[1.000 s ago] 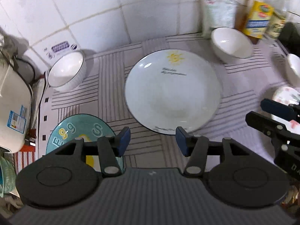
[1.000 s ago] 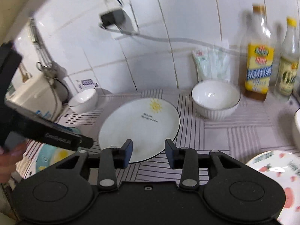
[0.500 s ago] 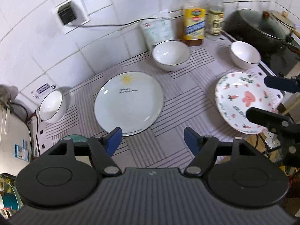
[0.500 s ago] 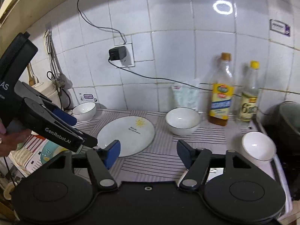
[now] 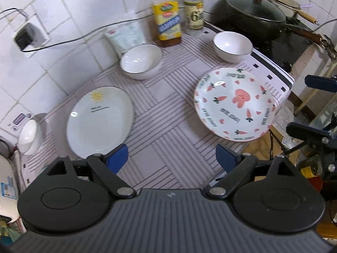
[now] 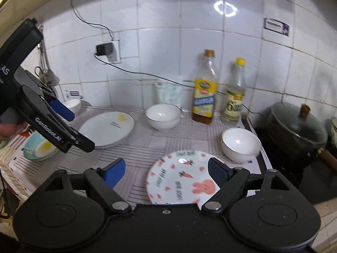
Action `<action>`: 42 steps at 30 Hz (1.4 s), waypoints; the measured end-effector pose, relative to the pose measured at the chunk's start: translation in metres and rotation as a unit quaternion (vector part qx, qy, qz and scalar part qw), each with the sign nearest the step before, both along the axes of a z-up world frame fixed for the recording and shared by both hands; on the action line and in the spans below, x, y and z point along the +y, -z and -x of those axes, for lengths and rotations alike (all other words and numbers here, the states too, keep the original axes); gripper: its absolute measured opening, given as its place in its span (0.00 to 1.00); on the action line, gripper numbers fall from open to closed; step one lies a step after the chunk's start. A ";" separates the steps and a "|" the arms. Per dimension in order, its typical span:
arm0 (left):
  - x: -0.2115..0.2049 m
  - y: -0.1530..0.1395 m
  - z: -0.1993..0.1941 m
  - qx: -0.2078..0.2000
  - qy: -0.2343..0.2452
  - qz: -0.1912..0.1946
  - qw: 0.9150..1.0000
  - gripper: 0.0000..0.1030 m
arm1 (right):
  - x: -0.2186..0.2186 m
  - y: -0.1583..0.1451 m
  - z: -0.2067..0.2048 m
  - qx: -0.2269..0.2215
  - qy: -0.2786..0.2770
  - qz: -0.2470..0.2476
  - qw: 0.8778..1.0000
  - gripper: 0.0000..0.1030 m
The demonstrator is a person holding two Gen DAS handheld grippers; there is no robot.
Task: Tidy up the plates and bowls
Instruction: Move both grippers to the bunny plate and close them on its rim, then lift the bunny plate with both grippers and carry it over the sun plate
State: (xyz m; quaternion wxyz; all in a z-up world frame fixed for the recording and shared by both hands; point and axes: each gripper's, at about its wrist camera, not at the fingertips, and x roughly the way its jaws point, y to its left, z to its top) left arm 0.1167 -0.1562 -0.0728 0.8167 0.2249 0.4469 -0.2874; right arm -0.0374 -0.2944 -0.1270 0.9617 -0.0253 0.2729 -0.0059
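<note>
A white sun plate (image 5: 99, 120) (image 6: 107, 128) lies at the left of the striped mat. A pink carrot-and-rabbit plate (image 5: 233, 105) (image 6: 181, 179) lies at the right front, partly over the mat's edge. White bowls stand at the back middle (image 5: 141, 61) (image 6: 162, 116), back right (image 5: 231, 46) (image 6: 240, 145) and far left (image 5: 28, 135) (image 6: 72, 105). A teal plate (image 6: 40, 147) lies front left. My left gripper (image 5: 171, 158) (image 6: 69, 130) is open and empty above the mat. My right gripper (image 6: 166, 170) (image 5: 316, 105) is open and empty above the pink plate's near edge.
Two bottles (image 6: 205, 90) (image 6: 233, 94) and a white packet (image 6: 168, 92) stand against the tiled wall. A lidded dark pot (image 6: 297, 126) (image 5: 252, 14) sits on the stove at the right. A plug and cable (image 6: 103, 49) hang on the wall.
Both grippers have pulled back and up from the white plate and turned right. Both sets of jaws have opened wider. The pink plate and right bowl have come into view.
</note>
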 end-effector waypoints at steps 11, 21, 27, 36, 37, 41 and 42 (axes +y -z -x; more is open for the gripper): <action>-0.047 0.073 -0.015 0.020 -0.012 0.037 0.999 0.92 | -0.078 0.091 -0.025 0.029 0.107 -0.091 0.990 0.84; -0.066 0.130 -0.043 0.067 -0.066 0.079 0.992 0.83 | -0.109 0.139 -0.041 0.045 0.132 -0.209 0.968 0.69; -0.069 0.140 -0.049 0.101 -0.079 0.087 0.988 0.51 | -0.116 0.147 -0.050 0.045 0.149 -0.229 0.961 0.44; -0.079 0.148 -0.044 0.103 -0.098 0.109 0.984 0.25 | -0.127 0.153 -0.047 0.038 0.164 -0.232 0.958 0.19; -0.079 0.149 -0.044 0.103 -0.102 0.110 0.983 0.25 | -0.126 0.153 -0.047 0.037 0.162 -0.229 0.959 0.19; -0.080 0.150 -0.046 0.109 -0.109 0.110 0.982 0.26 | -0.128 0.154 -0.047 0.036 0.161 -0.232 0.959 0.20; -0.081 0.149 -0.047 0.112 -0.108 0.105 0.982 0.26 | -0.127 0.152 -0.048 0.041 0.163 -0.229 0.959 0.20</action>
